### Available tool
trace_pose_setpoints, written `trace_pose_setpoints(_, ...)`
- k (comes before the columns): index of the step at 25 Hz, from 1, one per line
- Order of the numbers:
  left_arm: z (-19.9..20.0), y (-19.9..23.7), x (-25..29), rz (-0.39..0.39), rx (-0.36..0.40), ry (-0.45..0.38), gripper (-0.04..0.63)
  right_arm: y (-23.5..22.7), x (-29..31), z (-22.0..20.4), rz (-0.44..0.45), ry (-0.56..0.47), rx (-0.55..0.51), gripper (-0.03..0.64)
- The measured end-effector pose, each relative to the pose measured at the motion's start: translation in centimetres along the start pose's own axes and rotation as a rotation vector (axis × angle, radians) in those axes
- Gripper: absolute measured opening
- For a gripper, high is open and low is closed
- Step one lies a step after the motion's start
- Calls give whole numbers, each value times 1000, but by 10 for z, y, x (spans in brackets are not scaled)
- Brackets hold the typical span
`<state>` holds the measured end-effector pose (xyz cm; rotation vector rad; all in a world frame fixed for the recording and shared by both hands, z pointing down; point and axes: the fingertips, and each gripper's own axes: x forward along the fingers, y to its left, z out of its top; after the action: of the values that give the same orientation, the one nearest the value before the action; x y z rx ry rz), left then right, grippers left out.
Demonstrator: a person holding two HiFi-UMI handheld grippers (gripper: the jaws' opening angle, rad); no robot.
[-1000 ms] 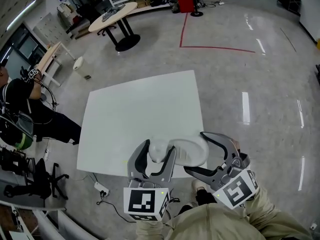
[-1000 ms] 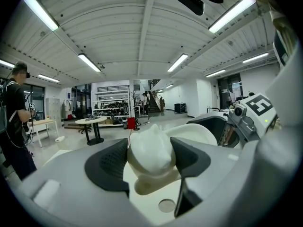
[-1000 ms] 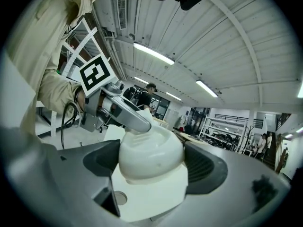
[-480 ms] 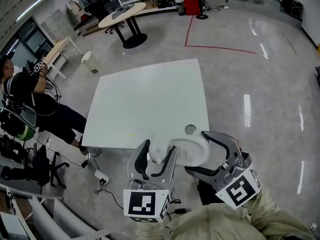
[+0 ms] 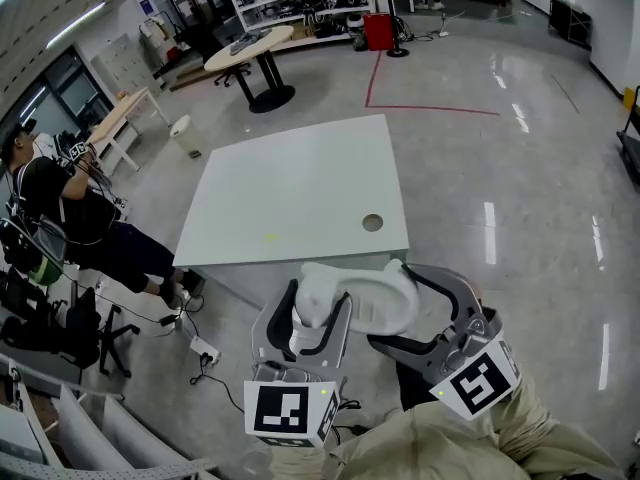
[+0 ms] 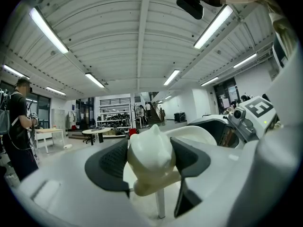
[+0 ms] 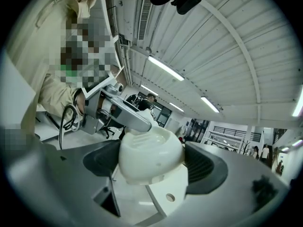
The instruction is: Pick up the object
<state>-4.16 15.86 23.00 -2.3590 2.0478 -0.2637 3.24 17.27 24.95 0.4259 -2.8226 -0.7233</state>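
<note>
- clamps the small eared end of a glossy white moulded object in the left hand-held gripper.
- grips its rounded bowl-like end in the right hand-held gripper.
- holds it in the air, off the white square desk, near its front edge.

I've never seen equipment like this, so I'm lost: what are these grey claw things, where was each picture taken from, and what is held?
No robot here: a person holds two hand grippers. One picture comes from a camera on their head, looking down; the others from cameras riding on each gripper, looking along its jaws. The left gripper and right gripper each clamp one end of a white object, held in air short of the white table. The table bears a round grey spot.
</note>
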Motion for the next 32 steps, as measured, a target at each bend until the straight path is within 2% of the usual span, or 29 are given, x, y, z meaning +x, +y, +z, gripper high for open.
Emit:
trace_pose_setpoints(6,17,-30,-41,-7,5,-48,287,22,-41,27,-21,-28,-24,430)
trace_pose_setpoints(13,35,-62,-52,-18,-6,-58,285,21,-77,39,-27,-42,9,430)
trace_pose_setpoints(18,42,-82,-55,-21,-19,-67,285,18,-99,42,-30,-34,-10,430)
trace_pose_setpoints(32,48,-95,-60,-5,-1,-76,285,18,-113,43,-35,-53,-14,430)
